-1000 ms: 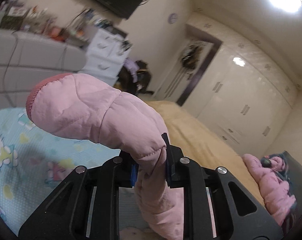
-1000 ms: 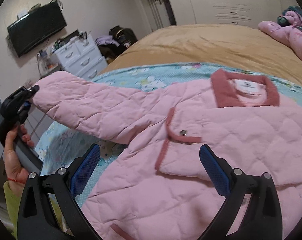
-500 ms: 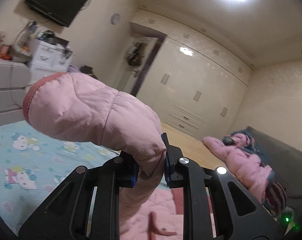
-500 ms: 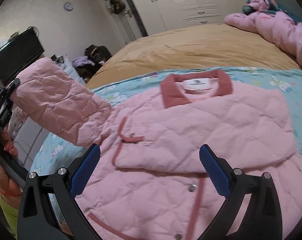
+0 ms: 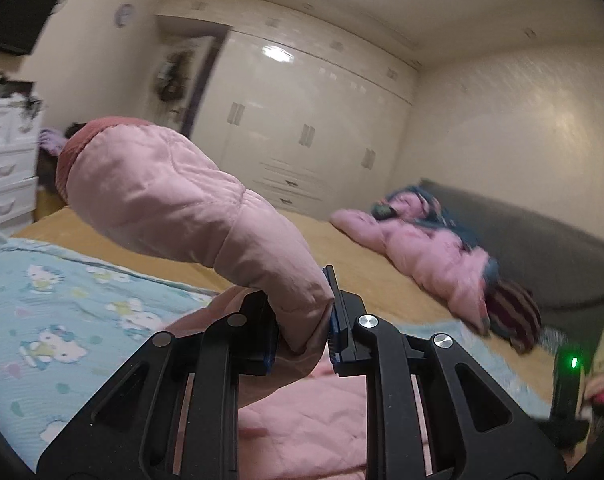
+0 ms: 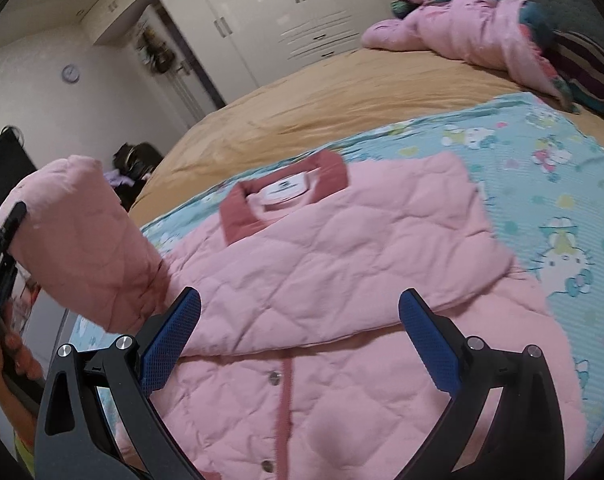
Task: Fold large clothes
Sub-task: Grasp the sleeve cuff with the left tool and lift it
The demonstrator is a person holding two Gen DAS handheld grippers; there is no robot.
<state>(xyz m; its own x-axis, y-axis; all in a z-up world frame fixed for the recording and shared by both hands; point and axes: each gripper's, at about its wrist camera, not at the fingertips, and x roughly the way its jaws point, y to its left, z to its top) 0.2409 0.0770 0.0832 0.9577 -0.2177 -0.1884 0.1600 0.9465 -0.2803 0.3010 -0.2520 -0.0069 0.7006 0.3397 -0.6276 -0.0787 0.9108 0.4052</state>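
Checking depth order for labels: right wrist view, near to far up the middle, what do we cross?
Right gripper, fingers open → pink quilted jacket → its dark pink collar → Hello Kitty blanket → tan bedspread → white wardrobe.

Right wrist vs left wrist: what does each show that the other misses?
Right wrist only: the jacket spread flat on the blanket, collar and snaps visible, and the open right gripper above it. Left wrist only: the left gripper shut on the sleeve up close, plus the dresser. Both: sleeve raised, wardrobe, clothes pile.
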